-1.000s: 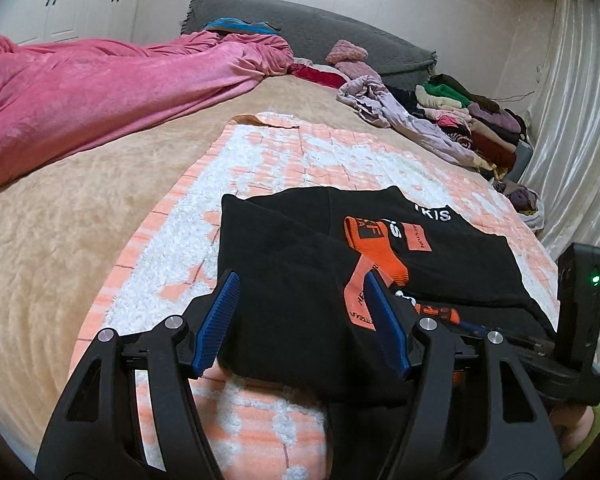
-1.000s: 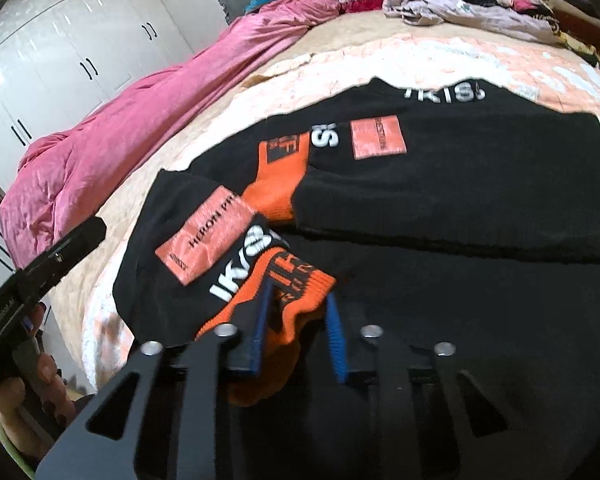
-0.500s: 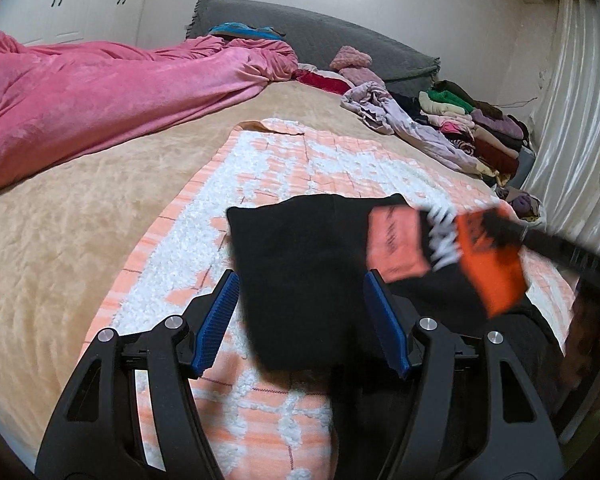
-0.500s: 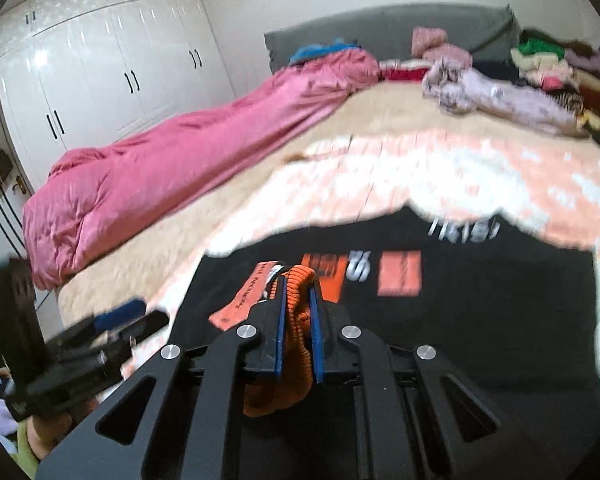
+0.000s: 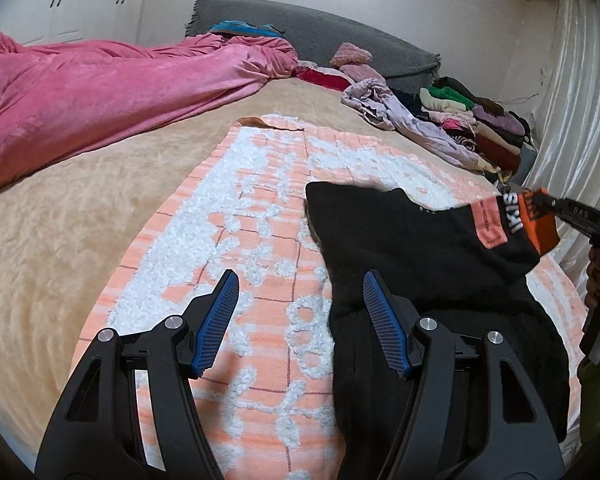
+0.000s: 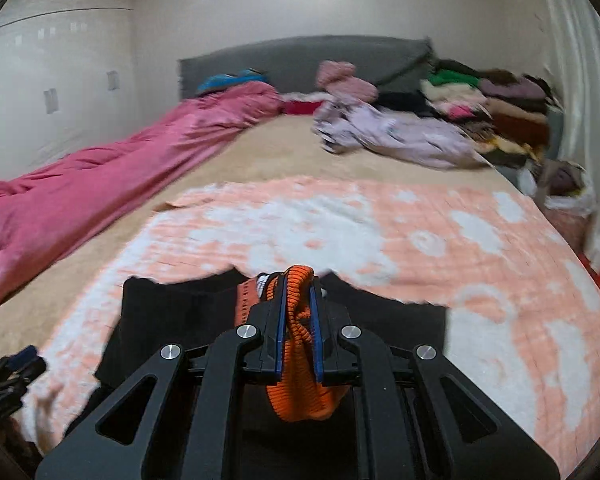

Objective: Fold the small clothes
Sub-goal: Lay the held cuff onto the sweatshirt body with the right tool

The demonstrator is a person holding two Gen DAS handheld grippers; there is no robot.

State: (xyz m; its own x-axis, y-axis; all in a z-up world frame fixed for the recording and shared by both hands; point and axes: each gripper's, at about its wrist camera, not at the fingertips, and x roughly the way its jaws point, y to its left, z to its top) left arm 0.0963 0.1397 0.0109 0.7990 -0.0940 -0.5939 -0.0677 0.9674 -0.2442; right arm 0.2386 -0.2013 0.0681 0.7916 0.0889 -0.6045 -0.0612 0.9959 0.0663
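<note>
Right hand-held gripper [image 6: 298, 286] clamped tight on the sweater's orange knit cuff [image 6: 300, 364], sleeve lifted off the bed!

The black sweater [image 5: 428, 320] lay on a tufted peach-and-white blanket [image 5: 252, 216], its sleeve stretched up to the right. The left hand-held gripper [image 5: 298, 290] hovered half open and empty, its right blue ribbed pad over the sweater's edge. Around it: a plush pink quilt [image 5: 100, 96], a crumpled lilac garment [image 5: 404, 124], a stack of folded clothes [image 5: 476, 128] by the grey headboard [image 5: 340, 36].
</note>
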